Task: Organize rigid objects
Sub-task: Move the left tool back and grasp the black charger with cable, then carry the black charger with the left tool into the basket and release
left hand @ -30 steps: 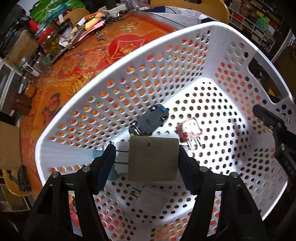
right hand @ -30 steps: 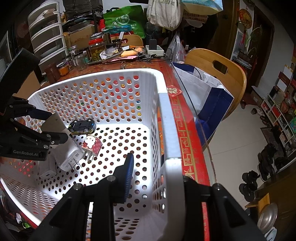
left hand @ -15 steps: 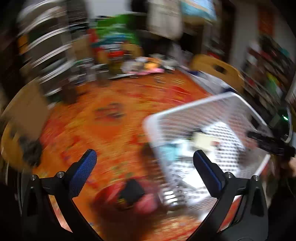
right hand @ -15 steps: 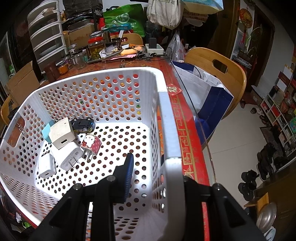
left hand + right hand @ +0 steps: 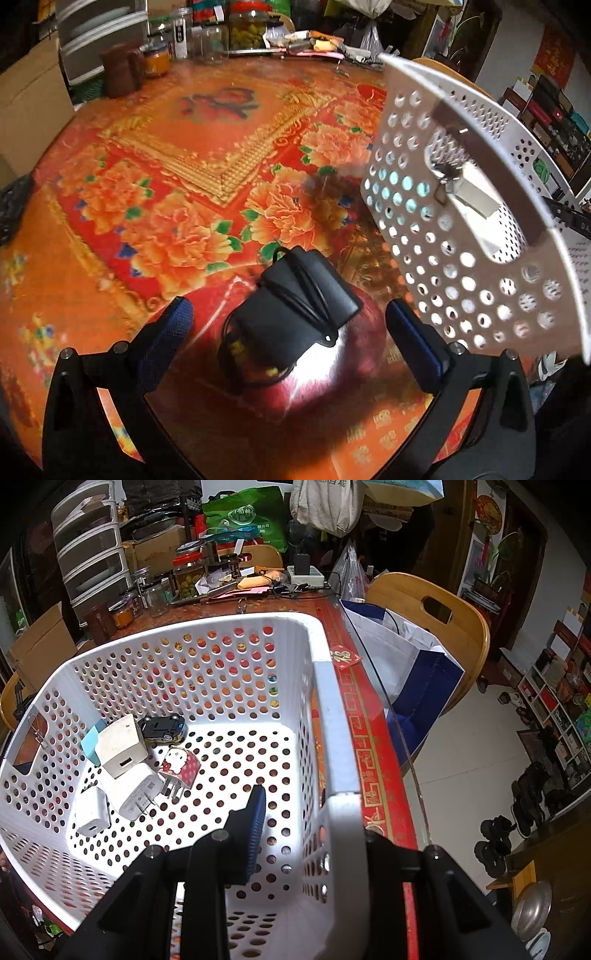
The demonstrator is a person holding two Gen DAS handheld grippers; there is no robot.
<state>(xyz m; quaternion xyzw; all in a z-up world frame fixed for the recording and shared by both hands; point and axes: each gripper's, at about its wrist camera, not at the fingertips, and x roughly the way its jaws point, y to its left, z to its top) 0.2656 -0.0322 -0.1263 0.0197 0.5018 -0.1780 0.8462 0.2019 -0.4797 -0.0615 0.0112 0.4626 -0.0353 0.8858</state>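
Left wrist view looks down on a black power adapter (image 5: pixel 295 310) lying on the red-and-gold tablecloth (image 5: pixel 177 184), just outside the white perforated basket (image 5: pixel 461 236), with its thin black cord wound around the body and a loop of it trailing toward the camera. The left gripper (image 5: pixel 288 325) hovers over it with its blue-padded fingers (image 5: pixel 166 332) spread wide, one on either side of the block and not touching it. From the right wrist view, the right gripper (image 5: pixel 314 823) is pinching the near rim of the basket (image 5: pixel 332 738), one blue finger (image 5: pixel 255 823) inside the wall and the other outside, steadying it. Several chargers already lie on the basket floor: a cream cube (image 5: pixel 120 747), a white plug (image 5: pixel 133 792), a smaller white one (image 5: pixel 90 812), a cartoon-printed one (image 5: pixel 179 768) and a black toy car (image 5: pixel 162 727). The adapter looks like a stiff, fairly dense brick with a smooth, slightly glossy shell, so I would expect it to be heavier than the little plugs and a bit slippery. The best hold seems to be across its two long flat sides, mid-body, catching the wrapped cord under the pads so it cannot unwind. Grabbing the loose loop alone would likely let the block swing.
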